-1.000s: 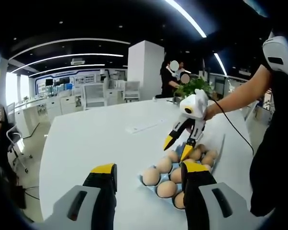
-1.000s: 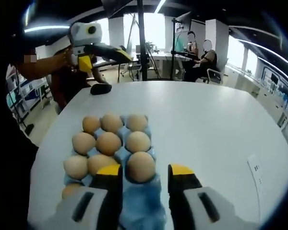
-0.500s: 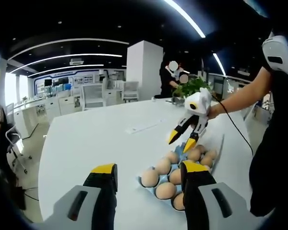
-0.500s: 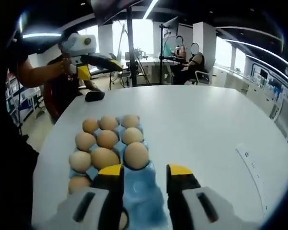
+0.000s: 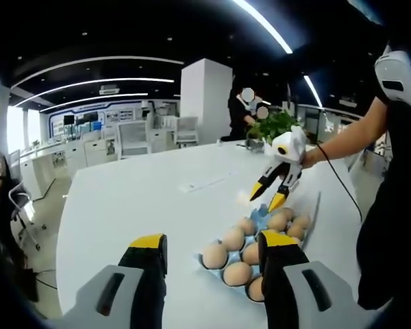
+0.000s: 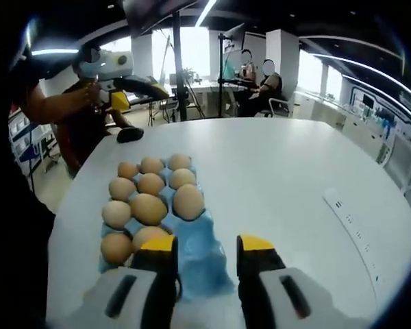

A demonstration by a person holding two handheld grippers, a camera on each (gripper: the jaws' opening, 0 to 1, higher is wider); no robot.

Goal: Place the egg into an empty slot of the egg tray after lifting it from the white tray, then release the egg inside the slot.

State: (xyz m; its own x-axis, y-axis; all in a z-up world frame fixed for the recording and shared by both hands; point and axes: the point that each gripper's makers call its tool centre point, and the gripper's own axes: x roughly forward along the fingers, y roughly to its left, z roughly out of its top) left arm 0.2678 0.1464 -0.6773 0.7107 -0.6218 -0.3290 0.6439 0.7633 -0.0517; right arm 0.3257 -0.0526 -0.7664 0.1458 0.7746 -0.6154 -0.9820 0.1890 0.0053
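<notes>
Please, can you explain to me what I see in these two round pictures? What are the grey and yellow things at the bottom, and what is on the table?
A person holds one hand tool in each hand, and each tool carries a camera looking forward along its two yellow-tipped jaws. In the left gripper view, the left gripper rises from the bottom, open and holding nothing. The right gripper, held by the person's arm, hangs above the egg tray. In the right gripper view, that gripper is open and empty too, and the left gripper shows far off. On the white table lies the blue egg tray with brown eggs in it. A dark object lies beyond.
</notes>
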